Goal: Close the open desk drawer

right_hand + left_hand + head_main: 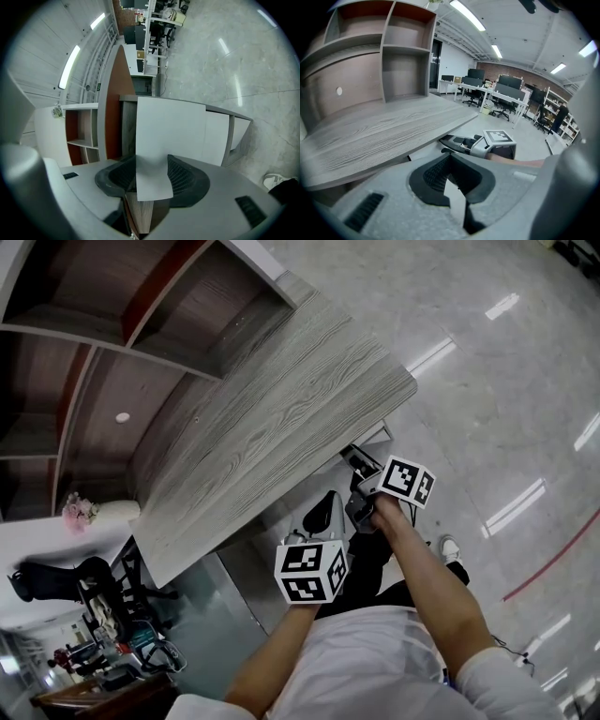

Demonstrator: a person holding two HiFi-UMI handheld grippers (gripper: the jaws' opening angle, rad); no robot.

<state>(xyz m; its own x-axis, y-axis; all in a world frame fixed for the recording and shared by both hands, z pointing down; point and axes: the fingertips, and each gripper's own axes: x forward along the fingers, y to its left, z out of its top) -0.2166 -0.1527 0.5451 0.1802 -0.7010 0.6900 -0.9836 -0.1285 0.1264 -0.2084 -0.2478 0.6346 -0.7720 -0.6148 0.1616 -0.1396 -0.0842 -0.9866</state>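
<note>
An open office with a glossy pale stone floor (487, 381) surrounds a worktop (281, 409) of grey, strongly grained wood laminate. At its 10 o'clock in the head view stands a hutch (169, 324) of grey shelves with red-brown backs. The task's thing sits under the worktop's near corner. In the right gripper view the drawer front (168, 131), a flat, matte white, square-edged panel, lies dead ahead at 12 o'clock. A narrower strip of it runs back toward 6 o'clock, and brown wood grain shows below that strip. The right hand-held gripper (152, 180) has its jaws set wide, and the strip fills the gap, lying against both ribbed black pads, so it looks pinched. The panel's long axis follows the line the jaws point along, so the push should go straight ahead under the worktop. The left hand-held gripper (453, 185) hangs at the right one's 7 o'clock in the head view, farther from the drawer. Its jaws are slightly apart and empty.
</note>
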